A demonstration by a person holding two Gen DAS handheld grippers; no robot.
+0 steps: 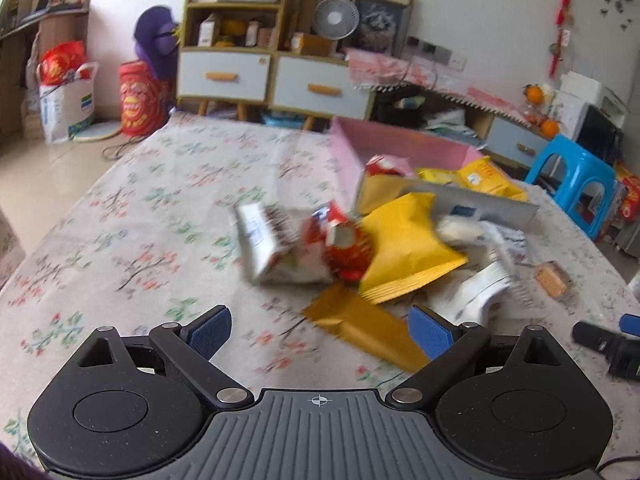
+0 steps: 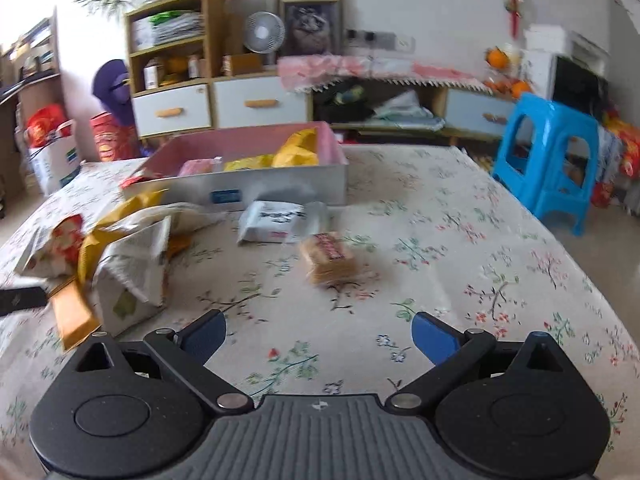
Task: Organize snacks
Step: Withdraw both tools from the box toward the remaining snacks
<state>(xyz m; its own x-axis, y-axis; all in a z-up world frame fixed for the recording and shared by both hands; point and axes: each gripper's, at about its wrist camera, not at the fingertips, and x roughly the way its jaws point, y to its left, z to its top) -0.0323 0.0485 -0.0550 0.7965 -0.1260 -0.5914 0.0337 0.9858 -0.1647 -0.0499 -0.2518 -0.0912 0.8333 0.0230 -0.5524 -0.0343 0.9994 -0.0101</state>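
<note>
Blurred snack packets (image 1: 360, 256) crowd the worktop (image 1: 140, 208) before the pink-lined box (image 2: 248, 184), both grippers' jaws spread, empty

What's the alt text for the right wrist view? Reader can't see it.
The right gripper, jaws open and empty, is over a floral tablecloth, pointing toward a clear-wrapped cracker pack lying alone ahead. Beyond it are a white packet and a pink-lined box holding yellow snack bags; more snack bags are heaped at left.
</note>
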